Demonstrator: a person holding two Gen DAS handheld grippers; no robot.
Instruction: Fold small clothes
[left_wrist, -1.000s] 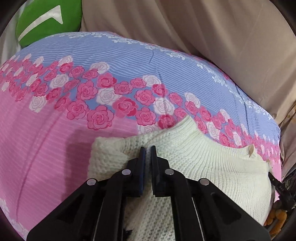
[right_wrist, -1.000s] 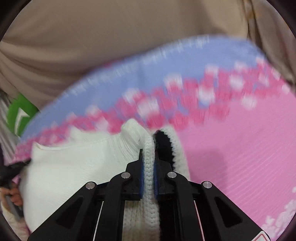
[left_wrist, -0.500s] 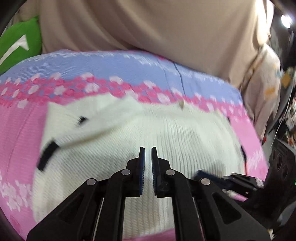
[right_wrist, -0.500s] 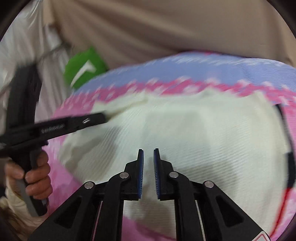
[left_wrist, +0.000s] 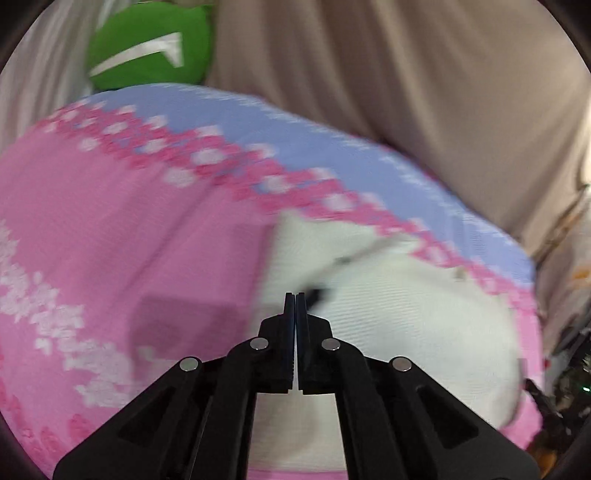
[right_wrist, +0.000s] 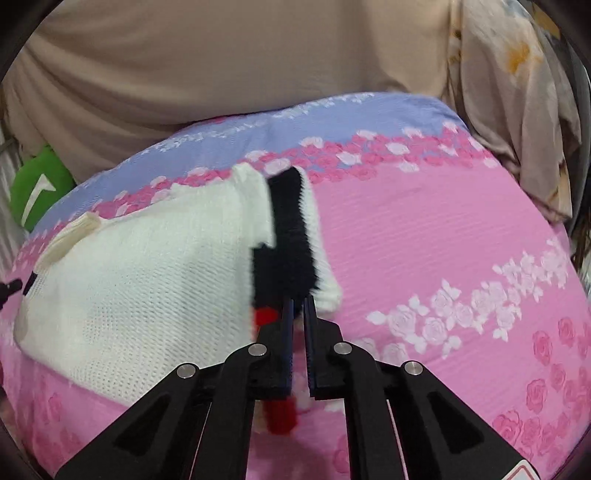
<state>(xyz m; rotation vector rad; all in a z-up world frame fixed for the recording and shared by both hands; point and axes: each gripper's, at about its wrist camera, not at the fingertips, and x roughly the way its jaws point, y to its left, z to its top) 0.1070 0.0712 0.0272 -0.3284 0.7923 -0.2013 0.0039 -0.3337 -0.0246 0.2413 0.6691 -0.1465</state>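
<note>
Sweater: a cream knitted sweater (right_wrist: 147, 273) is laid flat on the floral bedspread (right_wrist: 424, 236), on its pink field just below the band of roses; in the left wrist view it (left_wrist: 406, 325) is seen blurred.
Sweater trim: a black fuzzy strip (right_wrist: 290, 236) is seen along the sweater's right edge, with a red patch (right_wrist: 264, 315) at the strip's near end.
Right gripper: the right gripper (right_wrist: 298, 314) is seen at the sweater's near right corner, jaws parted by a narrow gap; whether any cloth is pinched cannot be told.
Left gripper: the left gripper (left_wrist: 295, 306) is seen above the sweater's left edge, jaws pressed together with only a sliver between; nothing is visibly caught in them.
Bedspread: a lilac strip is seen beyond the sweater, past the rose band.
Beige cloth: a beige cloth (right_wrist: 229, 62) is draped behind the bedspread, beyond the sweater.
Green cushion: a green cushion (left_wrist: 151, 48) with a white mark is seen far beyond the sweater's left side.
</note>
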